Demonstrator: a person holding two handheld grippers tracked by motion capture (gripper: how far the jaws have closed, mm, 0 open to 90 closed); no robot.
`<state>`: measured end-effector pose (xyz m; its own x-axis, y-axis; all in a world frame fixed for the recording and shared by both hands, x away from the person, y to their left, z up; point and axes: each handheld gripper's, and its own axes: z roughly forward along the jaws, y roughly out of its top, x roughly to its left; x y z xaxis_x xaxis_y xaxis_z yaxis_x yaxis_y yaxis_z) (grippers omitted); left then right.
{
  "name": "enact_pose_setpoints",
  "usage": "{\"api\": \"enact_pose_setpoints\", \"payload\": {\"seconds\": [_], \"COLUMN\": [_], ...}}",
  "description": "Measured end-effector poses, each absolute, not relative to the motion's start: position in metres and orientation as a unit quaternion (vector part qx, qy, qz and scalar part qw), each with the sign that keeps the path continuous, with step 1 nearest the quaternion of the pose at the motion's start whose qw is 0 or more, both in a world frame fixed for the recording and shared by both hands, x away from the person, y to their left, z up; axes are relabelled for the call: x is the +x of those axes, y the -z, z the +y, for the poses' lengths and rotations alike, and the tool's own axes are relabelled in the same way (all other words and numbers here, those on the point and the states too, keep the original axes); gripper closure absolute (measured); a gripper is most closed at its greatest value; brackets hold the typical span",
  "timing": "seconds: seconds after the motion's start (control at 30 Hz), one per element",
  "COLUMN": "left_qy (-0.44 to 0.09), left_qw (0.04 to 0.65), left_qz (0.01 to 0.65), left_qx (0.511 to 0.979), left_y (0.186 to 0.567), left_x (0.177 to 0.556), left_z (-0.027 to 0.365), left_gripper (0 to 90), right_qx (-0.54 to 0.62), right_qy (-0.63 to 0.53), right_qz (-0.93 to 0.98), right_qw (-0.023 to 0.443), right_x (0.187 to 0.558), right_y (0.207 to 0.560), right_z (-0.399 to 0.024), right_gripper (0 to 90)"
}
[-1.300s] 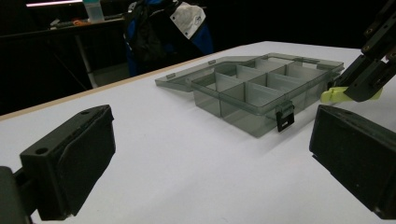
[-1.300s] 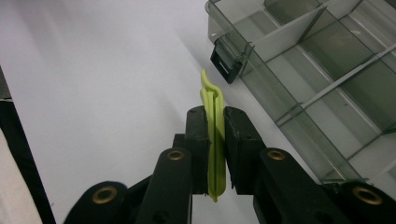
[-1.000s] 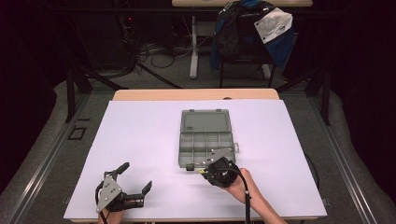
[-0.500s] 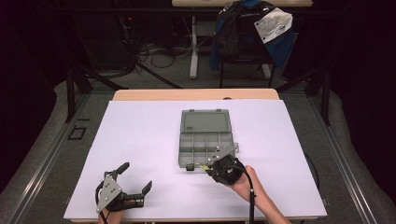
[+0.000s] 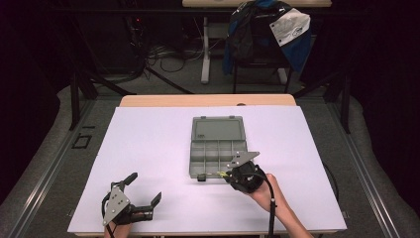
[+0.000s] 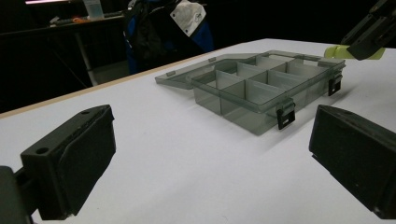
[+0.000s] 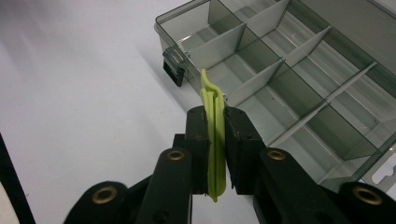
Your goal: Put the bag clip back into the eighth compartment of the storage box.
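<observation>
The right gripper (image 7: 215, 140) is clamped on a thin lime-green plastic strip (image 7: 214, 116), pinched flat between the two black jaws so that its tip sticks out ahead of them. It hangs just over the near edge of an open grey organiser box (image 5: 218, 153), with the strip pointing at the nearest compartments. This looks like the approach for dropping the strip into one of them, and the edge-on grip would let it slide straight in between the dividers.

The left gripper (image 5: 143, 198) sits low near the front left corner of the table (image 5: 148, 134), well apart from the box. Its jaws stand wide apart with nothing between them; it seems to be parked out of the way.

The box lies near the middle of the white tabletop, lid folded flat on the far side, two dark latches on the near wall. Its compartments look empty.

Beyond the table a blue jacket (image 5: 267, 34) hangs over a chair. No brand names, labels or writing can be read anywhere.
</observation>
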<state>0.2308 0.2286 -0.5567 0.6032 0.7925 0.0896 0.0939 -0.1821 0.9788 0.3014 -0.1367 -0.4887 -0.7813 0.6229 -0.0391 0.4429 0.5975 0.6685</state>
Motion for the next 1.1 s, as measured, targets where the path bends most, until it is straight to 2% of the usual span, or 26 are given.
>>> {"api": "enact_pose_setpoints", "payload": {"seconds": [1.1], "left_qy": [-0.313], "left_qw": [0.556], "left_qz": [0.317], "left_qx": [0.701], "left_y": [0.557], "left_x": [0.231], "left_z": [0.228], "left_gripper": [0.4], "right_qx": [0.318], "right_qy": [-0.332], "right_qz": [0.876], "right_qw": [0.148], "right_x": [0.308], "right_y": [0.479], "right_z": [-0.158], "right_gripper": [80.6]}}
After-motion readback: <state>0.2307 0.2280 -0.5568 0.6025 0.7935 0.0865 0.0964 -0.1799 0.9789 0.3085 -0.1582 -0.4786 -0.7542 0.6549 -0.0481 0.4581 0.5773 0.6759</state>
